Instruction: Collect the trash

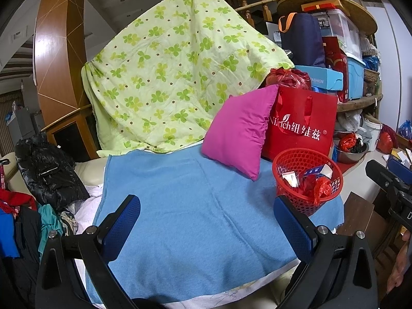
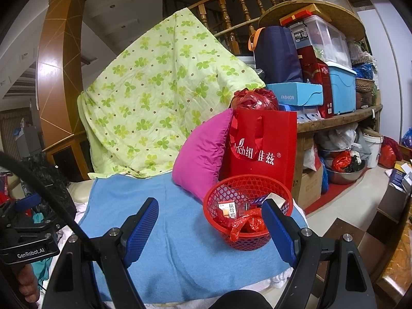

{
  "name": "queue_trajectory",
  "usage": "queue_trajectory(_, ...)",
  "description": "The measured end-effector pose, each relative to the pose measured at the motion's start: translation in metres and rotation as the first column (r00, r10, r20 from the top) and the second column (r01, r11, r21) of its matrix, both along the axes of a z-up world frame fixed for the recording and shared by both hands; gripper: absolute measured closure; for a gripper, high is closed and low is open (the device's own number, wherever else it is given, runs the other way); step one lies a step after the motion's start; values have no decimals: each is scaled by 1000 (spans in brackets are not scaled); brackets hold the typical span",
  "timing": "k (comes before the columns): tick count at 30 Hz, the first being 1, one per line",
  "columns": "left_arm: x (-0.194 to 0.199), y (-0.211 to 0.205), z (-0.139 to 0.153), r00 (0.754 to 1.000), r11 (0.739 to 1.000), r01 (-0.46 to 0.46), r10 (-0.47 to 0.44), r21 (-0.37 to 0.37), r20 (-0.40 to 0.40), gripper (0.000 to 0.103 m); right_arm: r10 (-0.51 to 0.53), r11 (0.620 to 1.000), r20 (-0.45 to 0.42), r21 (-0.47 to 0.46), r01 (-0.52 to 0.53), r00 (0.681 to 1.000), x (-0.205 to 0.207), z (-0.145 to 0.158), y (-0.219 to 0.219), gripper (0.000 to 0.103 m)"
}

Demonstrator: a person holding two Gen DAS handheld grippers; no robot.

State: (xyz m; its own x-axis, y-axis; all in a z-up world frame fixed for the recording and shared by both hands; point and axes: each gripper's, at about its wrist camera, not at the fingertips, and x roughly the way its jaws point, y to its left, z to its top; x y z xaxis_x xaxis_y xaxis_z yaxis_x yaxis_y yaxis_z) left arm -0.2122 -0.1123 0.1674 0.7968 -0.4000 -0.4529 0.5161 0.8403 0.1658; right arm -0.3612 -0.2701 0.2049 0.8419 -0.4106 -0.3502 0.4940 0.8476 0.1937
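Blue-padded jaws are spread wide on both grippers, and nothing is held between them. The left gripper is poised over a blue towel with only cloth between its fingers. The right gripper is poised over the same towel, its right finger seen in front of the near rim of a red basket. The basket stands on the right edge of the towel and holds the trash: a crumpled red bag, a small printed box and other packaging. Just beyond the basket a red tote stands upright, with a pink pillow leaning at its left. A green quilt is draped behind them. At far left a black jacket lies beside the towel.
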Motion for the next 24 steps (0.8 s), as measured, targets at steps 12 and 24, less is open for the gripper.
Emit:
queue_trajectory(12,6,8,-7,1000,1000,0,0,1,-16,0,1,1000,-4,1,-1,1000,3,-1,1,18)
queue_trajectory(24,14,14,-9,999,1000,-5,5,0,-34,0,4,1000,-8,0,-4,1000,4,-3,3,18)
